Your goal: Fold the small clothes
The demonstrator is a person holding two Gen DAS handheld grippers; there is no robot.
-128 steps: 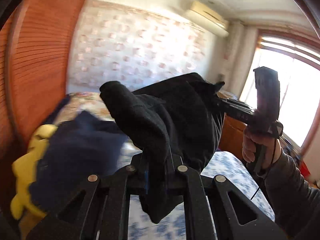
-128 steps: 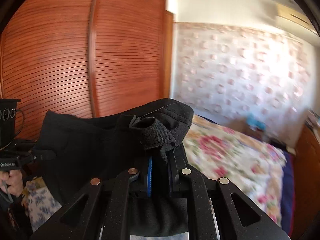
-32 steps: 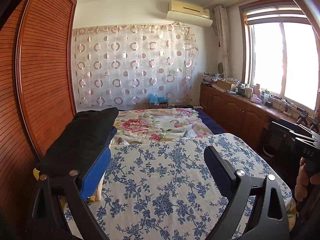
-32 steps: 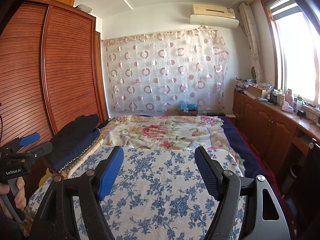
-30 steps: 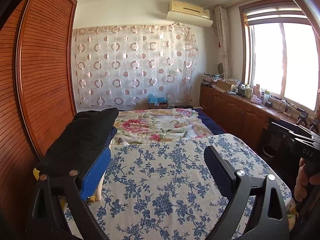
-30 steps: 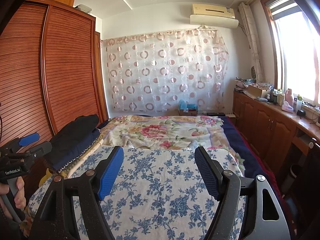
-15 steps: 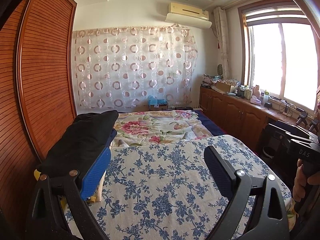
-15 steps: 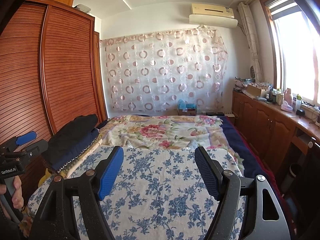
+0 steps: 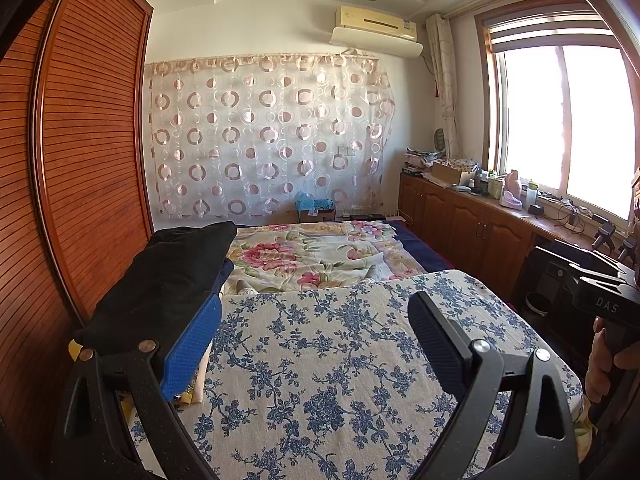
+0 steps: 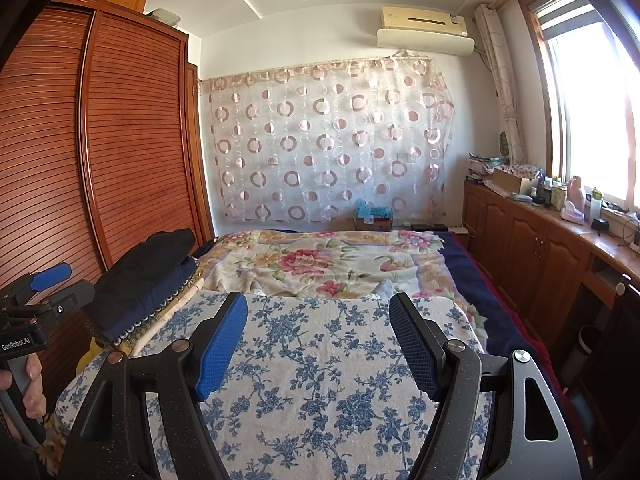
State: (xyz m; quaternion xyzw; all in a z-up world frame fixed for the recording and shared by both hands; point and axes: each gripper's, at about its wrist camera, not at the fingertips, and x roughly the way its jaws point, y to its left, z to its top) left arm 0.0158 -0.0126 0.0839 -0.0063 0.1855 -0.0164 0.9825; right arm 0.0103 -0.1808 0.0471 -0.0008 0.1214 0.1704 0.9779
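We hold both tongs spread wide with nothing between their pads: the left tongs (image 9: 314, 340) and the right tongs (image 10: 318, 338) hover over the blue-flowered white cloth (image 10: 320, 380) covering the bed. We see no containers. The folded black garment (image 9: 168, 276) (image 10: 140, 276) lies flat atop a stack of folded clothes at the cloth's left edge, beside the slatted wooden wardrobe (image 10: 120, 140).

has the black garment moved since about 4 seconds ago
Yes. Earlier both grippers held it up before the wardrobe; now the black garment lies folded atop the pile beside the wardrobe, left of the open jaws.
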